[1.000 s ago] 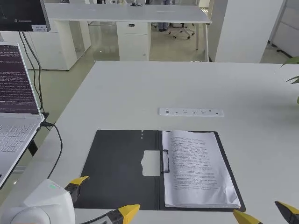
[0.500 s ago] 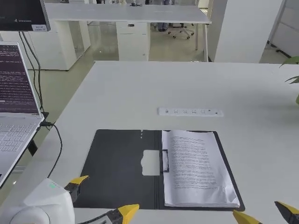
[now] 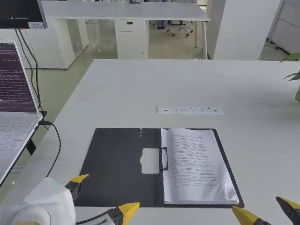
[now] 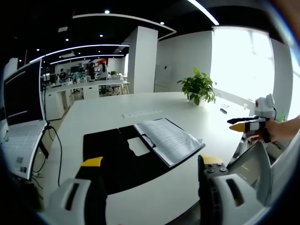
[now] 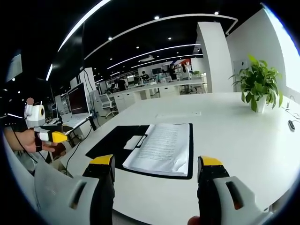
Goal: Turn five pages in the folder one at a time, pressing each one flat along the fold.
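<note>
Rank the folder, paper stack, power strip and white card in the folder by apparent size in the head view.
1. Folder
2. Paper stack
3. Power strip and white card: alike in area, and the strip lies farther off, so unranked.

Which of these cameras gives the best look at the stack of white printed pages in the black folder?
The head view: it looks down on the stack of white printed pages, whole and unblocked. Both gripper views show the stack at a low slant, foreshortened.
</note>
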Motion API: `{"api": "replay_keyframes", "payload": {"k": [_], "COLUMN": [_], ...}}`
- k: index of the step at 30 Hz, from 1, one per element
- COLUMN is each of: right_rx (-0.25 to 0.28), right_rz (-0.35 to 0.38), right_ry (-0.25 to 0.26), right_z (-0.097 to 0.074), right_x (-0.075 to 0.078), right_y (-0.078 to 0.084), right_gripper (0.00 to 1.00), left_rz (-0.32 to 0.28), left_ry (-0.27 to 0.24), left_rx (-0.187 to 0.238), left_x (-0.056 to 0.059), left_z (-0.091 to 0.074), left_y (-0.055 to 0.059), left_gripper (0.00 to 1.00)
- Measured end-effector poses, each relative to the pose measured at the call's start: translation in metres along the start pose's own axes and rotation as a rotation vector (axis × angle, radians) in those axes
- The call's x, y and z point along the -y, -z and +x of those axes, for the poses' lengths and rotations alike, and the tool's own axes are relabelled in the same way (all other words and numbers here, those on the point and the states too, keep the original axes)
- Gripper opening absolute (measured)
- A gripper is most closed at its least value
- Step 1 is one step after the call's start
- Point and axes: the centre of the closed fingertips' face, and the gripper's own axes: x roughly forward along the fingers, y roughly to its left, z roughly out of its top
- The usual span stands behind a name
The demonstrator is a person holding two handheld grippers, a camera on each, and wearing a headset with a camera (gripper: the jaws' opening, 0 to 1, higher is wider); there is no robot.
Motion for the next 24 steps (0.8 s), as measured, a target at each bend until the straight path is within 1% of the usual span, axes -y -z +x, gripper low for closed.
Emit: {"api": "replay_keyframes", "payload": {"k": [8,16,21,23,24], "right_rx": [0.0,-0.009,-0.013,-0.008,-0.009], "right_rz": [0.003,0.007,0.007,0.01,0.013], "right_ry": [-0.007,-0.011,-0.011,-0.01,-0.011], "right_z": [-0.001,-0.002,-0.003,-0.003,-0.003], "right_x": [-0.001,-0.001,0.0,0.001,0.001], "right_y": [0.001,0.006,0.007,0.006,0.006], "right_gripper": [0.7,0.69,0.68,0.68,0.68], "left_rz": [0.009,0.022,0.039,0.042,0.043], "left_ry": [0.005,0.027,0.055,0.069,0.078], "left_rx": [-0.005,-0.019,-0.037,-0.038,-0.046], "left_x": [0.002,0.009,0.017,0.021,0.024], "left_z": [0.002,0.01,0.019,0.024,0.027], "left_y": [0.002,0.004,0.007,0.008,0.009], "left_gripper": [0.8,0.8,0.79,0.79,0.79]}}
